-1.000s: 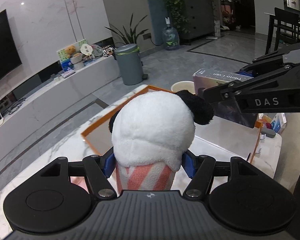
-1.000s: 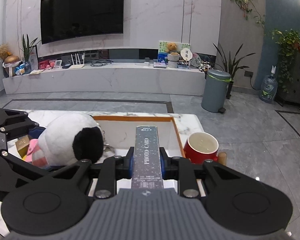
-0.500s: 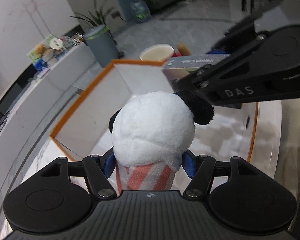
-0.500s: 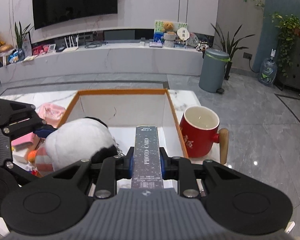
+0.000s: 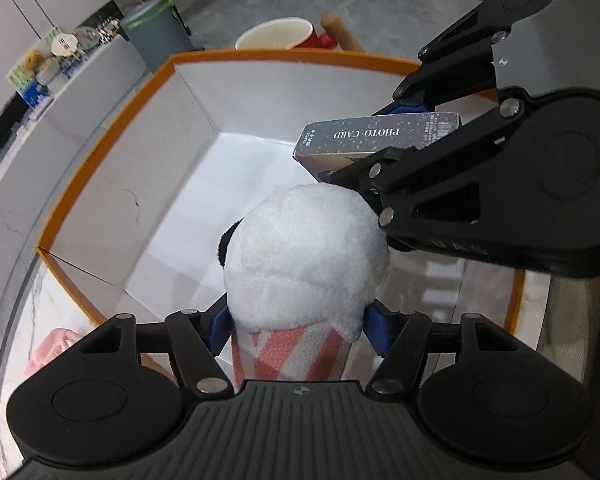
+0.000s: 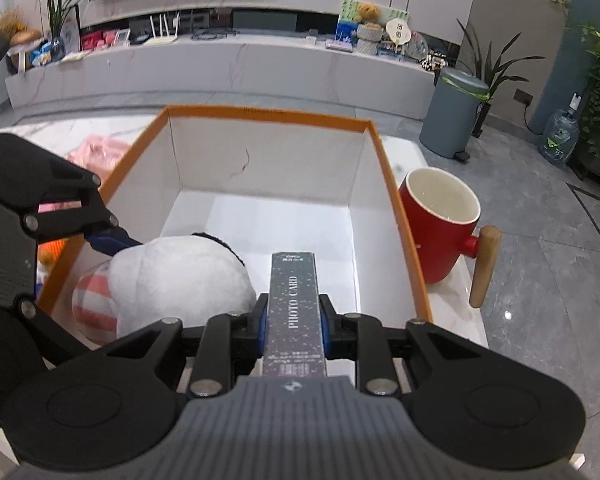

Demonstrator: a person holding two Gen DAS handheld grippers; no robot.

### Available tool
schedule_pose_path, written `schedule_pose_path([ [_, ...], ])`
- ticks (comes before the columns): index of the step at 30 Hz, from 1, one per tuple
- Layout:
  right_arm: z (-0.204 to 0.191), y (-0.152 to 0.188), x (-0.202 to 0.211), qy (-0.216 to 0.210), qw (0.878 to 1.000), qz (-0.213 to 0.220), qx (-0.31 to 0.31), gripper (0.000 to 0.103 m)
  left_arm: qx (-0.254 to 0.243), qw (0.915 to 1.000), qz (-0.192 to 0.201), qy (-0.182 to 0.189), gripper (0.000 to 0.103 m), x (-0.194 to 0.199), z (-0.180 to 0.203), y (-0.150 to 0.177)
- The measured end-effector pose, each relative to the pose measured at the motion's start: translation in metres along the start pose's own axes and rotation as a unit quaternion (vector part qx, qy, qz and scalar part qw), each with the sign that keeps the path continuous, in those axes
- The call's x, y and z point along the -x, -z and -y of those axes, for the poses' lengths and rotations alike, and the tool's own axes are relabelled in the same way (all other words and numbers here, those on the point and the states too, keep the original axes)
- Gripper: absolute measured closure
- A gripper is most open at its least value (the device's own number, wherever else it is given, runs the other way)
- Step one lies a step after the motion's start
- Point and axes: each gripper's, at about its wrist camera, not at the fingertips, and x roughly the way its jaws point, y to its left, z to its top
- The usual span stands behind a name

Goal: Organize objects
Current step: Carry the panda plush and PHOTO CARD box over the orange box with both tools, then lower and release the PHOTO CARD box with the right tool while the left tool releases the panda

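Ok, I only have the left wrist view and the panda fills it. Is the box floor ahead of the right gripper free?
Observer: Yes. In the right wrist view the white floor of the orange-rimmed box is bare ahead of the photo card box.
Operator: And the mug behind the rim?
Observer: The red mug stands upright outside the box, beside its right wall, with its wooden handle pointing away from the box.
Operator: Where's my panda relative to the walls?
Observer: The left gripper has the panda plush inside the left wall, close beside the card box. I can't tell whether it touches the floor.
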Motion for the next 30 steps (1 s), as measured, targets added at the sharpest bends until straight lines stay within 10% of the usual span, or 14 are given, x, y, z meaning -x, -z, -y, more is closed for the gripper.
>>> schedule_pose_path([
  [30, -0.006, 0.016, -0.037, 0.008, 0.998, -0.069, 0.012, 0.069, 0.007, 0.9977, -0.067, 0.005, 0.021, -0.014, 0.012, 0.014],
])
